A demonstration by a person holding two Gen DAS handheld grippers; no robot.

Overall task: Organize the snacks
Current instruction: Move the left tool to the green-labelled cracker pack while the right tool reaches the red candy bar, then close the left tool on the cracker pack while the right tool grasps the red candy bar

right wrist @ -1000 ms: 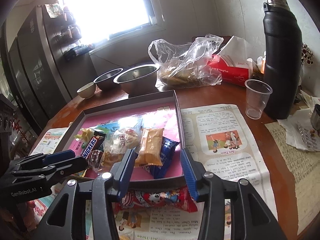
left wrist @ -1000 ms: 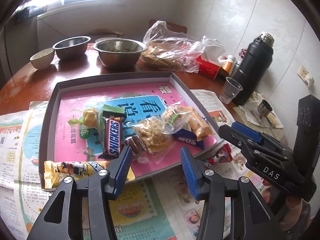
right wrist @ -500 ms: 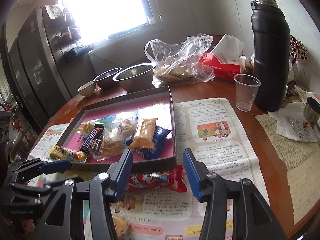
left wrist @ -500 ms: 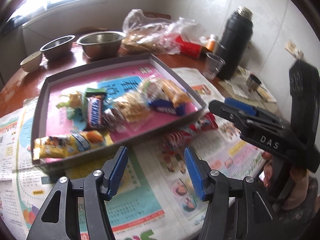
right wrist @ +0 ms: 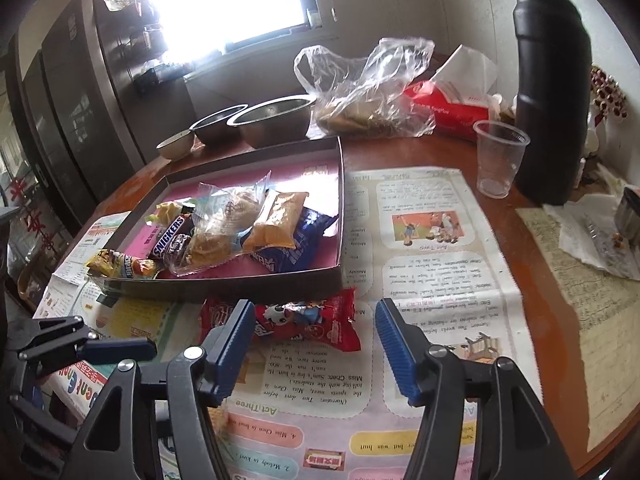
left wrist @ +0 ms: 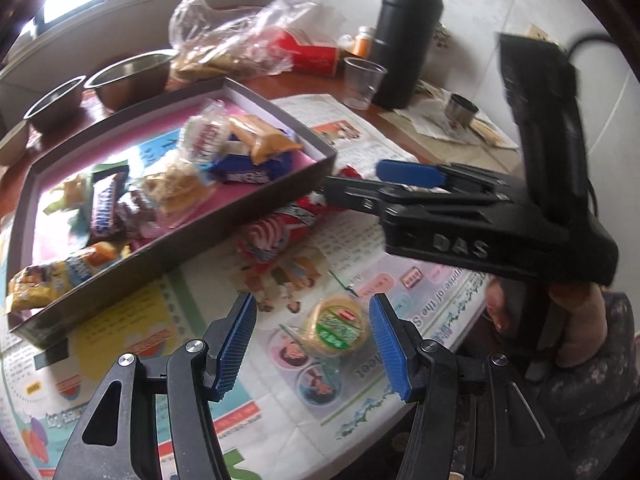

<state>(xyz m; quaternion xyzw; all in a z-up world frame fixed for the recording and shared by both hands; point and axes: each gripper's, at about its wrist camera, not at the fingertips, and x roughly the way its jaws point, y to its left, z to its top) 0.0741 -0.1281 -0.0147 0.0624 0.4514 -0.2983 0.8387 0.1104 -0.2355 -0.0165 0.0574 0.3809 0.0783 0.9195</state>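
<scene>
Left claw (left wrist: 312,336): pitched steeply down toward the counter (right wrist: 532,280), its blue pads standing apart with nothing pressed between them; the jaws have just been widening.
Round cake (left wrist: 335,323): a small yellow snack in a clear wrapper with a green label, lying on the newspaper (left wrist: 280,380) in the gap between the left claw's pads, nearer the right pad; whether it touches that pad cannot be told.
Right claw (right wrist: 315,340): tilted down over the newspaper, pads apart and empty; its jaws have just been opening too.
Red packet (right wrist: 304,318): a red snack bag lying flat just ahead of the right claw's tips, partly behind the left pad and against the near wall of the tray.
Right hand (left wrist: 576,320): seen from the left wrist camera, wrapped round the black handle under the right claw, a patterned sleeve below it; that claw reaches in from the right, pointing toward the tray corner.
Tray (right wrist: 340,208): a dark shallow box beyond both claws, holding a Snickers bar (right wrist: 170,236), an orange pack (right wrist: 280,220), a blue pack (right wrist: 296,248) and other wrapped snacks.
Beyond the tray: steel bowls (right wrist: 276,120), a plastic bag (right wrist: 368,88), a clear cup (right wrist: 498,156) and a black flask (right wrist: 552,92).
</scene>
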